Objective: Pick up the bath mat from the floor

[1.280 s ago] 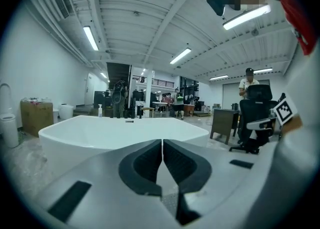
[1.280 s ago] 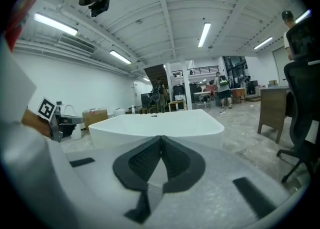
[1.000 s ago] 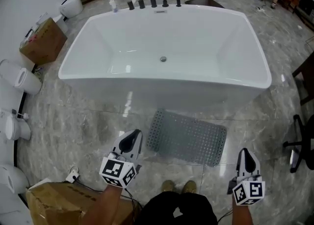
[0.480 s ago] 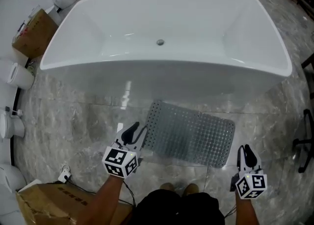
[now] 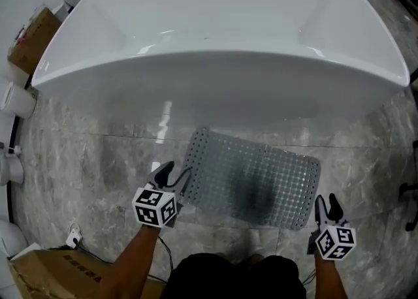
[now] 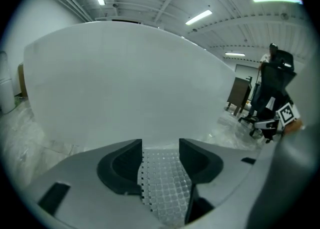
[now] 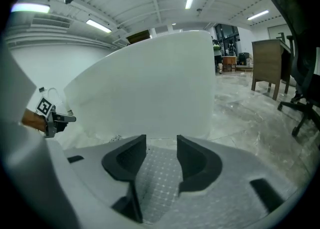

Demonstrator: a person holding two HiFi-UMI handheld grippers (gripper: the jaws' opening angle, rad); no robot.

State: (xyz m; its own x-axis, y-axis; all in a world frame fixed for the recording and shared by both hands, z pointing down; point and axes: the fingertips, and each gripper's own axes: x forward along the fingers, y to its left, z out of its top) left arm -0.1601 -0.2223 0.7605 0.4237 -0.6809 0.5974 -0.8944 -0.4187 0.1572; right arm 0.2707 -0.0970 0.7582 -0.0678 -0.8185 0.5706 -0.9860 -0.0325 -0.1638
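Observation:
The bath mat (image 5: 251, 177), grey, see-through and full of small holes, lies flat on the marble floor before the white bathtub (image 5: 215, 43). My left gripper (image 5: 174, 175) hovers at the mat's near left corner. Its jaws have just been opening and stand apart, with the mat (image 6: 162, 185) showing on the floor through the gap and no pad touching it. My right gripper (image 5: 326, 204) is at the mat's near right corner. Its jaws have just been opening too, and the mat (image 7: 156, 175) shows below between them, untouched. Both are open.
The tub's side wall (image 6: 125, 83) rises close behind the mat. Cardboard boxes (image 5: 29, 36) (image 5: 46, 275) and white fixtures (image 5: 13, 98) line the left. A desk (image 7: 267, 65) and an office chair (image 7: 300, 73) stand to the right.
Both grippers have come down toward the floor and closer to the mat's near corners. Their jaws went from shut to parted. The tub now fills more of the head view.

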